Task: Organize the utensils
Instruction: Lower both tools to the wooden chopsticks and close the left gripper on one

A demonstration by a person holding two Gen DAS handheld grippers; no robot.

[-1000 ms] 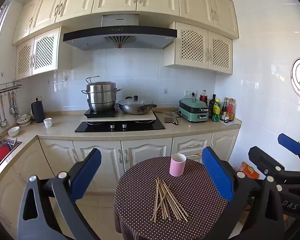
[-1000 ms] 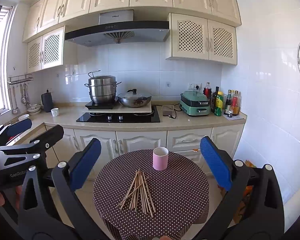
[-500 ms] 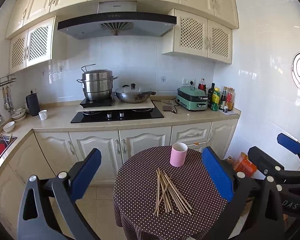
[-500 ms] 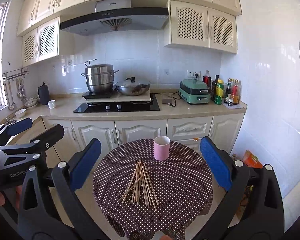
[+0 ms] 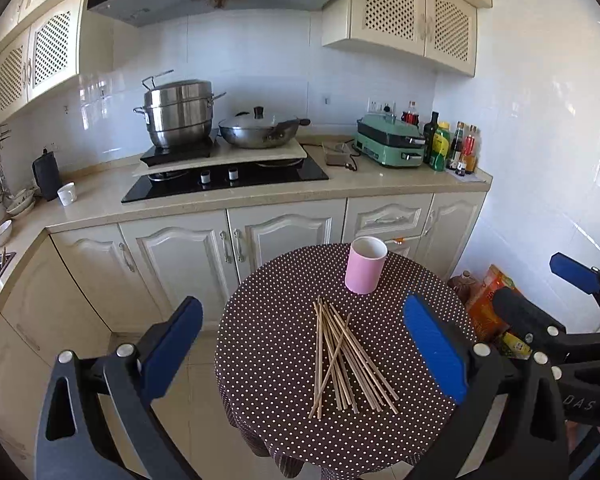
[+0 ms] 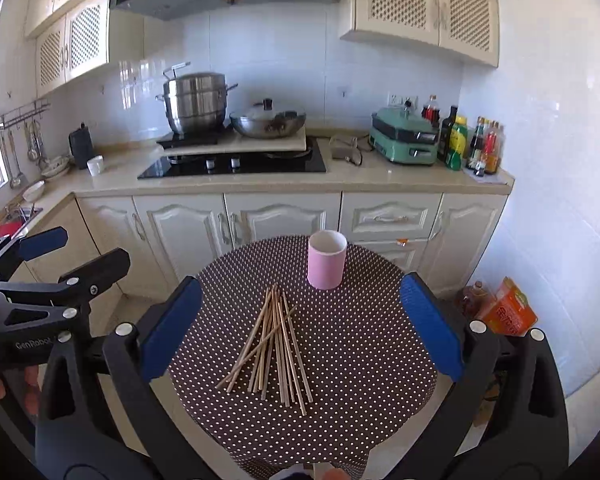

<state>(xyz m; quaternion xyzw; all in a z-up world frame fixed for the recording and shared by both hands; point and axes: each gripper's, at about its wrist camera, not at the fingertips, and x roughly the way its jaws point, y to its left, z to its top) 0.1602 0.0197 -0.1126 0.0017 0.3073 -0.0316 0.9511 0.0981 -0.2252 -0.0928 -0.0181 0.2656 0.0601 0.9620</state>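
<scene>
While both tools hang above the round table (image 6: 380, 360) with nothing between their fingers, the left gripper (image 5: 304, 354) and the right gripper (image 6: 300, 334) each stand spread wide, blue pads far apart, and no part of the task looks begun. The chopsticks (image 6: 278, 344) lie in a loose, crossed heap on the dotted cloth, on the near side of the pink cup (image 6: 327, 260), their far tips close to the cup's base but apparently not touching it; the cup stands upright and looks empty, near the table's far edge. The likely goal, as I judge it, is to stand the sticks in that cup, and several things could spoil it. Because the sticks overlap at angles, a pinch on one may drag or flick its neighbours, and thin round sticks could roll across the cloth toward the rim and drop to the floor. A grip taken off-centre would let a stick pivot between the pads and slip out. The cup seems light and sits close to the edge, so a stick lowered at a slant, or a finger brushing its wall, might tip it or push it off; steadying the cup with the other tool would lessen that risk
</scene>
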